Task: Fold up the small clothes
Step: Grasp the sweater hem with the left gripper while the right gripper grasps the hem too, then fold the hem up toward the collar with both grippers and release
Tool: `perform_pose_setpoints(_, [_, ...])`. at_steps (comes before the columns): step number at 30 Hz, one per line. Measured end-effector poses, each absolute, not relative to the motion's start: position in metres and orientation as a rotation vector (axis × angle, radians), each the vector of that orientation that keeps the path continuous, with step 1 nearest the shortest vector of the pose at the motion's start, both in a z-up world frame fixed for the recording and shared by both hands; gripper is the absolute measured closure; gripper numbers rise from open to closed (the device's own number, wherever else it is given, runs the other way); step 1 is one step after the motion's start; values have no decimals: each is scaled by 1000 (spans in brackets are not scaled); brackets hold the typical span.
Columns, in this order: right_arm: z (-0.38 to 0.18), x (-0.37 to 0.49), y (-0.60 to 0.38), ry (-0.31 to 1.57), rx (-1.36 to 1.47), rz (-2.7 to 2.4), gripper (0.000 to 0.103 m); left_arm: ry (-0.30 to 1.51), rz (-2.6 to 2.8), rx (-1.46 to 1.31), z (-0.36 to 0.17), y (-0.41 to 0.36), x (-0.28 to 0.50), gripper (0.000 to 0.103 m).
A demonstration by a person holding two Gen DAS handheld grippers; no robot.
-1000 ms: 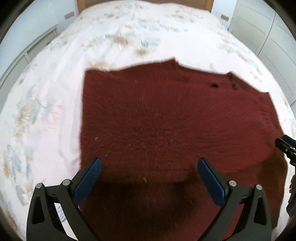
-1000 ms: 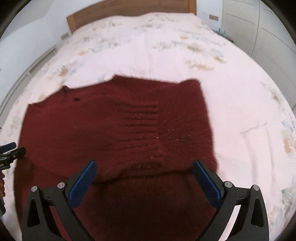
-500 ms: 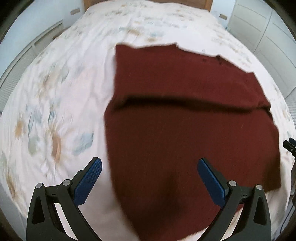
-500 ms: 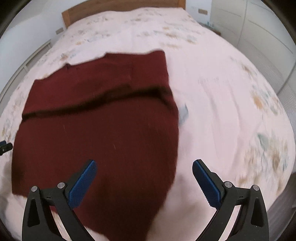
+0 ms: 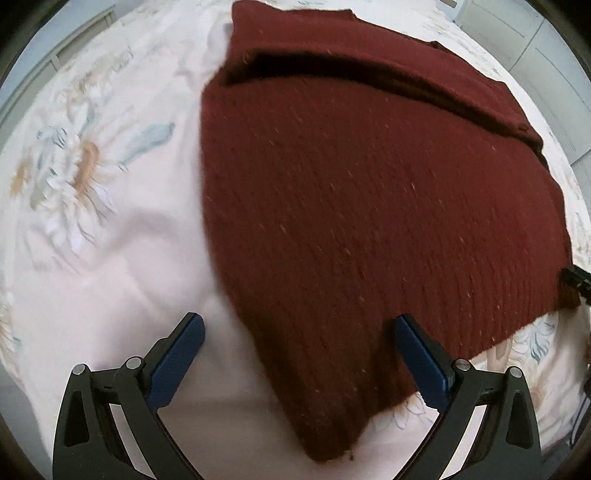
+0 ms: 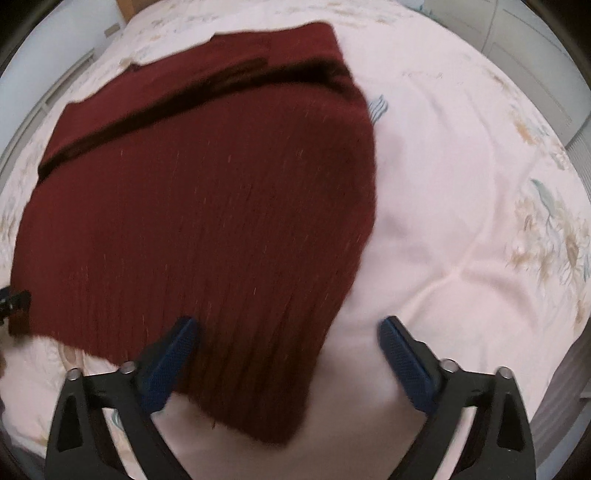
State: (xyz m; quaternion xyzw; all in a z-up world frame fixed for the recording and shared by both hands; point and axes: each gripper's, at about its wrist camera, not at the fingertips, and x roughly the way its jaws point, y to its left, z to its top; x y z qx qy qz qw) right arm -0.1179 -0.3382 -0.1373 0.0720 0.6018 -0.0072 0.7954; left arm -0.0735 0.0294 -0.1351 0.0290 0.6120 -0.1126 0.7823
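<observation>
Dark red ribbed knit garment [image 5: 369, 206] folded on pale floral bedspread [image 5: 92, 229], left view: left gripper [image 5: 299, 363] wide, jaws just narrowing, straddling its near left corner, right view: right gripper [image 6: 288, 363] likewise over its right corner, wooden headboard [image 6: 127, 7] visible only here.

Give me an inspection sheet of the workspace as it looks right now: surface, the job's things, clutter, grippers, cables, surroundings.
Surface: bedspread, pale with a floral print, lightly wrinkled.
Job's things: dark red knit sweater lying on the bed, one layer folded over, near corners pointing toward the cameras.
Clutter: nothing seen.
Grippers: left gripper and right gripper both open, jaws just been closing a little; a sweater corner lies between each pair, pads not pressing it.
Cables: nothing seen.
Surroundings: white cabinet doors beside the bed; wooden headboard at the far end.
</observation>
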Motion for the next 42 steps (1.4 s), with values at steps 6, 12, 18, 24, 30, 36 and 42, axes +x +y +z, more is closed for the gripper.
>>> perform_pose_setpoints(6, [-133,-117,-343,1326,275,53,78,1334,-321,50,-133,19,-75,59])
perform_pose_setpoints(12, [-111,-110,-347,1301,308,101,89,1341,-374,-31,-119,19,-72,94])
perform_pose_setpoints(18, [-76,-93,-362,1209,356,128,90,1288,-405,-111,-89,22,-65,94])
perform_pose_setpoints(24, [-41,-72,-375,1096,409,131,90,1205,-412,-166,-50,30,-35,94])
perform_pose_setpoints(30, [-9,-35,-386,994,421,118,91,1118,-383,-199,-14,45,12,94])
perform_pose_setpoints(36, [15,16,-395,912,448,103,91,1054,-346,-233,7,53,69,94])
perform_pose_setpoints(42, [12,83,-396,941,410,70,91,1054,-288,-183,10,45,128,94])
